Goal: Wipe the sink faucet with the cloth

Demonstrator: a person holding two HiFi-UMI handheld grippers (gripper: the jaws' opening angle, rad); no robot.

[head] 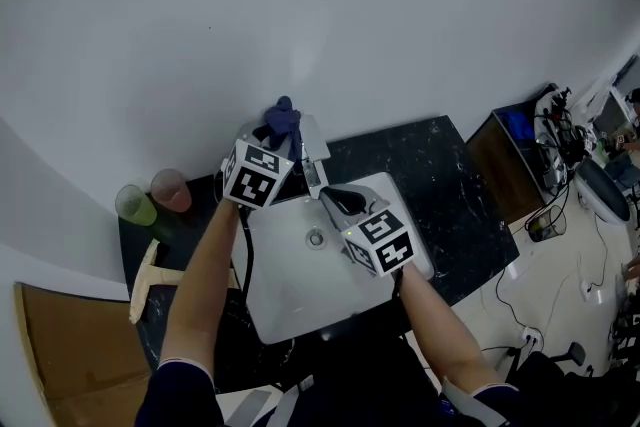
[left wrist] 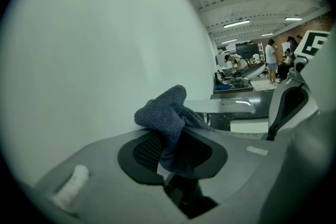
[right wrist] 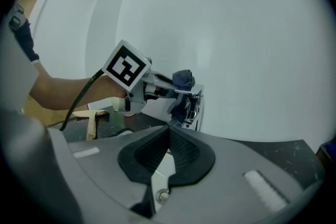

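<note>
**Ana:** Where's the cloth right now?

**Me:** I've got it clenched in my left gripper (left wrist: 173, 152). The blue cloth (left wrist: 165, 113) bunches up out of the jaws. In the head view it's at the centre of the frame, at the top of the faucet (head: 312, 153), close to the wall. I can't tell if it's actually pressing on the metal.

**Ana:** And your other tool?

**Me:** My right gripper (right wrist: 167, 153) is closed on nothing and hangs over the sink (head: 290, 300), just below and right of the faucet.

**Ana:** So how do you wipe it properly?

**Me:** I'd hold the clamp firm so the wad can't slip out. Then I'd push the soft bunch onto the metal and drag it along the spout from the wall end to the tip. Only a small wad sticks out, so I'd tilt my wrist to keep the hard jaws off the faucet. I'd leave the right gripper low, out of the way.
</note>
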